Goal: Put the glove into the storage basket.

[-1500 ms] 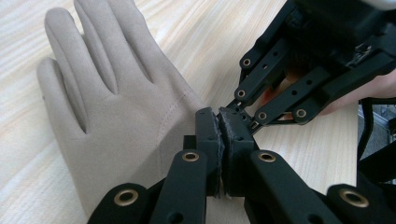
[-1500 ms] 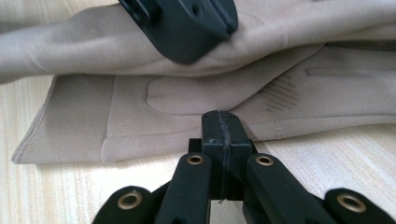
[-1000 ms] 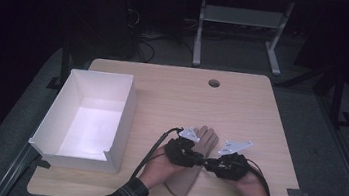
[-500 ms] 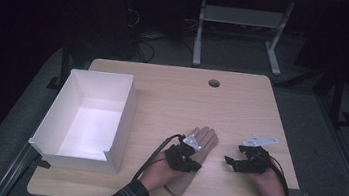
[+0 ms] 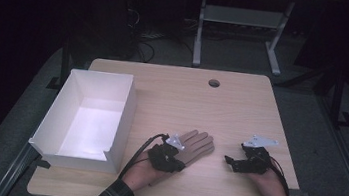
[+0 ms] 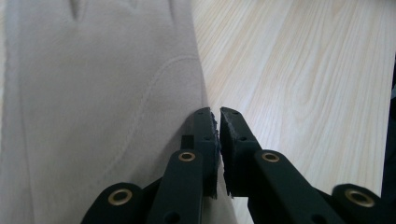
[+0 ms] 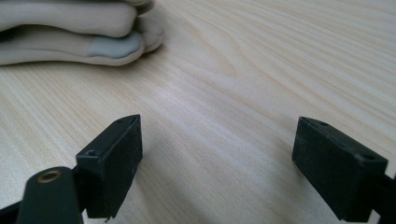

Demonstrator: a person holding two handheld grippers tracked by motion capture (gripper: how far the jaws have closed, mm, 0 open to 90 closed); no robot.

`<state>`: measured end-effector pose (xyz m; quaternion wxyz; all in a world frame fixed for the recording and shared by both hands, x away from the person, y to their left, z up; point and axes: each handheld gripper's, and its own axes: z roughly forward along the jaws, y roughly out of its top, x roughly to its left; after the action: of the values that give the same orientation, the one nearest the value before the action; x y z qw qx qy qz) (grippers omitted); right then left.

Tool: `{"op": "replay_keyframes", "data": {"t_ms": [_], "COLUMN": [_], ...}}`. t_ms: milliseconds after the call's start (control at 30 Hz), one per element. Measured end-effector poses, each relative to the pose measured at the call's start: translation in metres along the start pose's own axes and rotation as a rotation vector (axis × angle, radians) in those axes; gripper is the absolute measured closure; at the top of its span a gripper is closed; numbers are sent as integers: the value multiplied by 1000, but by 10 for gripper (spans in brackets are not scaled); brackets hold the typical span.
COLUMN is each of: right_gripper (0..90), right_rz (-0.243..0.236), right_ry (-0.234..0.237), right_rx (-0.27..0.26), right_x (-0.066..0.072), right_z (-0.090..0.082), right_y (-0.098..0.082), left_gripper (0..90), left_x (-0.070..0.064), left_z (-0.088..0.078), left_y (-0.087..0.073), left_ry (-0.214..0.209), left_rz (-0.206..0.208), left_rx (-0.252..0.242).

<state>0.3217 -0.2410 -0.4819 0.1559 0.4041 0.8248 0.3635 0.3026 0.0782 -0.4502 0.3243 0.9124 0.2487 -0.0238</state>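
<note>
Glove (image 5: 196, 145) lay flat near the table (image 5: 173, 93) front edge, so we kept our left gripper (image 6: 217, 122) pinched on its edge to drag it toward the white box (image 5: 126, 107), while our right gripper (image 7: 217, 163), jaws just opened wide and empty, sat well clear.

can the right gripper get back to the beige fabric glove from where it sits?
Probably yes. The right gripper stands open, jaws apart over bare wood, and the beige fabric glove lies just beyond with nothing between. The left gripper is pinching its near edge.

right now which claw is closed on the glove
The left claw: its jaws pinch the beige glove's edge. The right claw gapes over bare table.
</note>
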Motion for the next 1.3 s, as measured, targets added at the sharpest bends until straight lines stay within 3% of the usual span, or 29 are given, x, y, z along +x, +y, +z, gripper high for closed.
{"op": "replay_keyframes", "data": {"t_ms": [133, 300, 333, 367, 433, 467, 567, 700, 800, 900, 1200, 1300], "right_gripper": [151, 151, 149, 149, 148, 148, 148, 148, 148, 148, 148, 148], "right_rz": [6, 6, 4, 4, 5, 5, 6, 6, 6, 6, 6, 6], "right_ry": [-1, -1, -2, -2, -3, -3, -3, -4, -4, -4, -4, -4], "right_rx": [2, 2, 2, 2, 1, 1, 1, 1, 1, 1, 1, 1], "right_x": [0, 0, 0, 0, 0, 0, 0, 0, 0, 0, 0, 0], "right_z": [0, 0, 0, 0, 1, 1, 1, 1, 1, 1, 1, 1], "right_y": [0, 0, 0, 0, 0, 0, 0, 0, 0, 0, 0, 0], "left_gripper": [772, 593, 522, 522, 438, 419, 331, 210, 178, 178, 173, 152], "left_x": [-1, -3, -2, -1, 3, 5, 10, 17, 24, 28, 21, 17], "left_z": [-8, -20, -22, -22, -21, -22, -21, -18, -13, -7, 10, 16], "left_y": [1, 9, 11, 12, 15, 16, 20, 22, 19, 17, 12, 10], "left_ry": [9, 53, 65, 73, 60, 71, 110, 158, 179, 174, 170, 189], "left_rz": [-3, 19, 28, 29, 34, 55, 61, 66, 52, 49, 72, 94], "left_rx": [-32, -83, -81, -86, -87, -81, -113, -99, -87, -62, -2, 17]}}
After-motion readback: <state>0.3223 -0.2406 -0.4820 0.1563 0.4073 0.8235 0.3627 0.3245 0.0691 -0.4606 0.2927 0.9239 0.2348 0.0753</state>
